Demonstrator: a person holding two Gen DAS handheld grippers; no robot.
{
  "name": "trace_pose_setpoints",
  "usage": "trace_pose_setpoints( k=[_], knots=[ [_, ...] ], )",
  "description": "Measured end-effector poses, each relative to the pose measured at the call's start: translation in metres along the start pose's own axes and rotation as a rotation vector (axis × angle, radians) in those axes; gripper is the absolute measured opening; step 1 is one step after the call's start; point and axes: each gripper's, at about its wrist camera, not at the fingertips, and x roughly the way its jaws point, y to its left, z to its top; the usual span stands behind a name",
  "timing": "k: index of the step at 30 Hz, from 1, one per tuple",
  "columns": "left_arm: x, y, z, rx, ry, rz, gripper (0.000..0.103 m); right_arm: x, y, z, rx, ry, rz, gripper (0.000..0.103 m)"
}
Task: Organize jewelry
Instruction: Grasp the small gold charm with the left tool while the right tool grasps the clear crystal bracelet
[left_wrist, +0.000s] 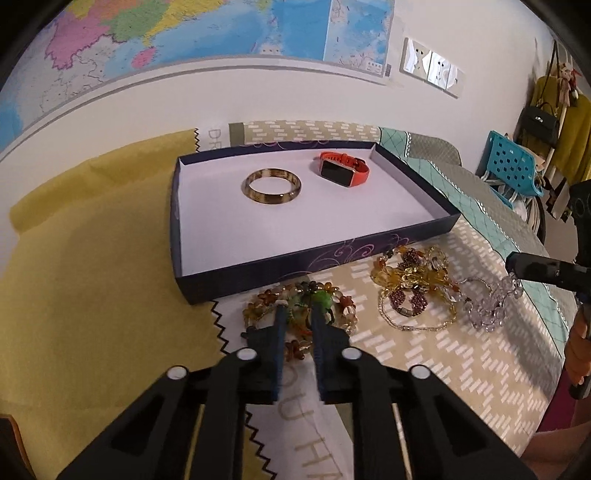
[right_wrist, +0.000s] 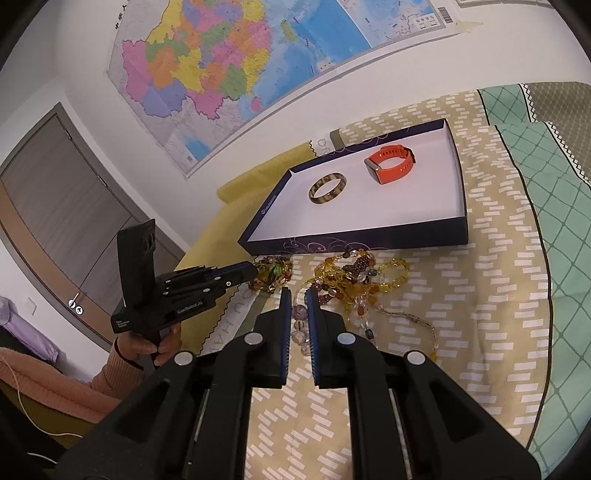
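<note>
Amber beaded bracelet sits pinched in the left hand-held gripper beside the tray's near edge. Right hand-held gripper is clamped on a clear bead strand.

We read "GenRobot.AI" in white on the side of the left gripper, at nine o'clock in the right wrist view. The cloth shows partial pale letters, "OU HA". The map's lettering is too small to read.
</note>
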Motion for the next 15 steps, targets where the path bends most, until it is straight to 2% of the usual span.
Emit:
trace_pose_setpoints(
  k=[3, 6, 13, 14, 15],
  knots=[
    [0.004, -0.001, -0.002, 0.003, 0.014, 0.007, 0.003, 0.001, -0.001, 0.001, 0.001, 0.000, -0.001, 0.009],
    [0.002, -0.001, -0.003, -0.001, 0.000, 0.007, 0.002, 0.001, 0.000, 0.003, -0.002, -0.001, 0.000, 0.009],
    [-0.017, 0.001, 0.001, -0.009, -0.053, -0.046, 0.002, 0.002, 0.003, 0.006, -0.008, -0.009, 0.010, 0.009],
    [-0.017, 0.000, 0.001, -0.002, -0.058, -0.043, 0.003, 0.002, 0.003, 0.006, -0.009, -0.010, 0.009, 0.009],
    [-0.015, 0.000, 0.001, 0.009, -0.048, -0.033, 0.017, 0.003, 0.004, 0.006, -0.009, -0.009, 0.013, 0.009]
  ],
)
